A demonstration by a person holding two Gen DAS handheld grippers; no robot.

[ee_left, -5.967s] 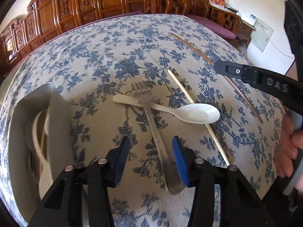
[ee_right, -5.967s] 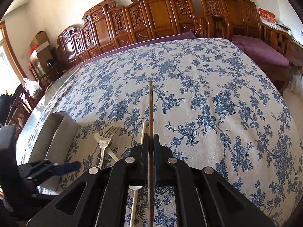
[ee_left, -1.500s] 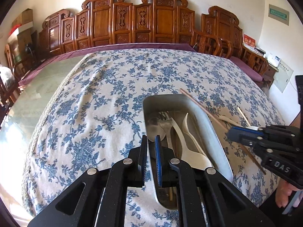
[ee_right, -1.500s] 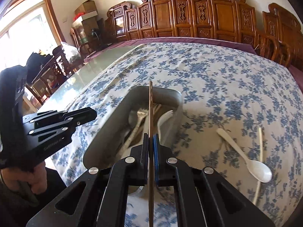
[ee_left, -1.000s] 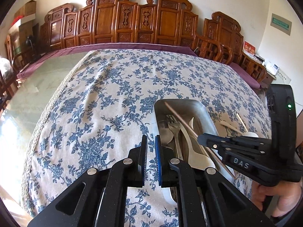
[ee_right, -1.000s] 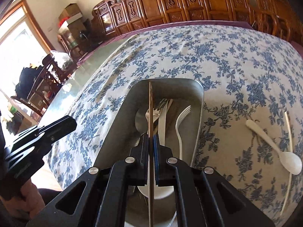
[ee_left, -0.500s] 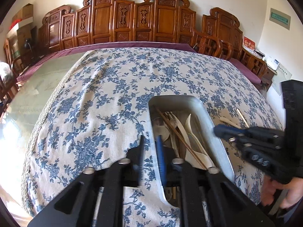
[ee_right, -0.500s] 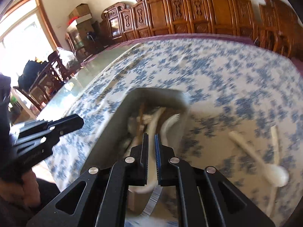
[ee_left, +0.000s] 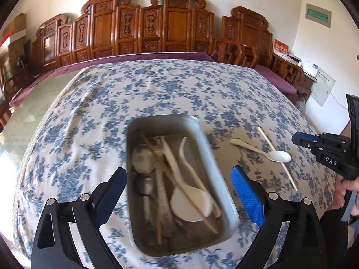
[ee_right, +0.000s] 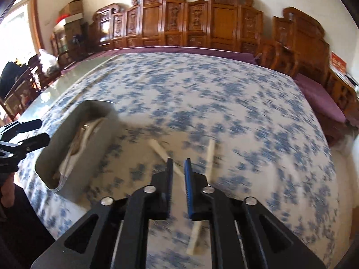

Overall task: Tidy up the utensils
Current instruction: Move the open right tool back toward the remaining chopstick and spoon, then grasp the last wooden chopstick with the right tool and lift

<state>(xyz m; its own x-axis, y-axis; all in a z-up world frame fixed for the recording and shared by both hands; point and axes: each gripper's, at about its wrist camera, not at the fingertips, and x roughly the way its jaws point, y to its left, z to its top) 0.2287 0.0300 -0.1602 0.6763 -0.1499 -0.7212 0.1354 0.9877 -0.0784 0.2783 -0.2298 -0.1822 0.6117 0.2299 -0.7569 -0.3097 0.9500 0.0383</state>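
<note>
A rectangular metal tray (ee_left: 215, 161) is seen between the wide-spread fingers of the left gripper (ee_left: 179, 192). Metal spoons, white plastic utensils and a dark wooden chopstick (ee_left: 177, 183), laid diagonally, are held in it. A white plastic spoon (ee_left: 267, 152) and a pale chopstick (ee_left: 278, 159), crossed, are found to the right of that gripper.

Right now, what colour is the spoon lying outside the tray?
White spoon; left wrist view shows it best.
</note>
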